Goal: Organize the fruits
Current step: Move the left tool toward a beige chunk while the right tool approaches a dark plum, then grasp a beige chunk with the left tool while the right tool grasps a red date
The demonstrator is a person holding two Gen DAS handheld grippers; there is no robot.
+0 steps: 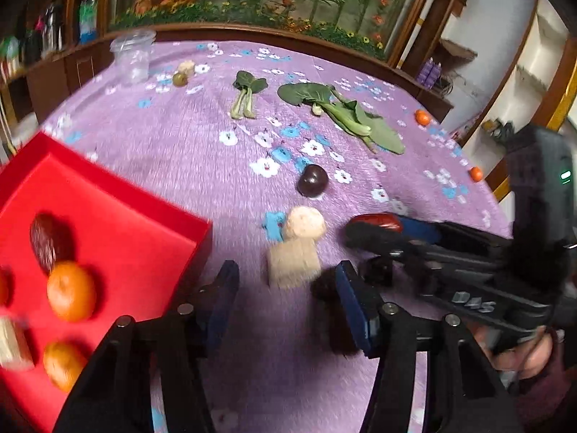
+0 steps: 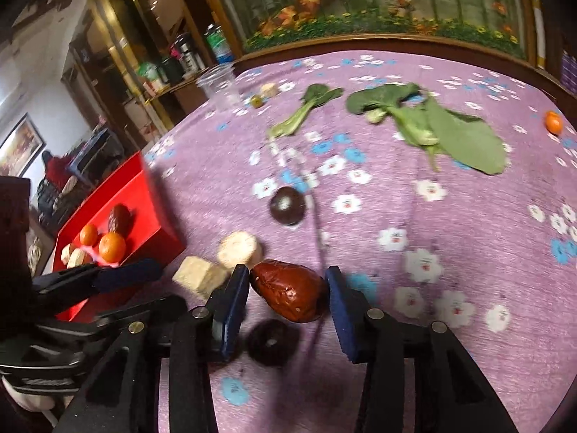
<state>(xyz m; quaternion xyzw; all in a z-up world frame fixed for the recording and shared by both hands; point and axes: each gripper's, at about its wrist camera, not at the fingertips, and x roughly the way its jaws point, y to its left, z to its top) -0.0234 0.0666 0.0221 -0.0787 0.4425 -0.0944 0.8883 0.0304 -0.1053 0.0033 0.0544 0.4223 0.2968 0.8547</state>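
The right tongs (image 2: 288, 290) stand apart around a wrinkled red date (image 2: 288, 296) at the lower middle of the right wrist view; the date seems to touch the left pad, with a gap to the right one, and whether it is off the cloth cannot be told. A dark round shadow lies below it.

The left tongs (image 1: 288, 288) are apart with nothing between them, low in the left wrist view, just short of a pale cube (image 1: 293, 266) with a pale round chunk (image 1: 304, 224) behind it.

A dark plum (image 1: 312, 181) sits further up the middle of the purple flowered worktop (image 1: 180, 151).

At the lower left is a red tray (image 1: 126, 223) holding two oranges (image 1: 71, 295), a dark date (image 1: 45, 245) and pale pieces.

Leafy greens (image 1: 346, 115) lie across the upper middle, a clear plastic cup (image 1: 132, 58) at the upper left, and two small oranges (image 1: 422, 118) near the right edge.
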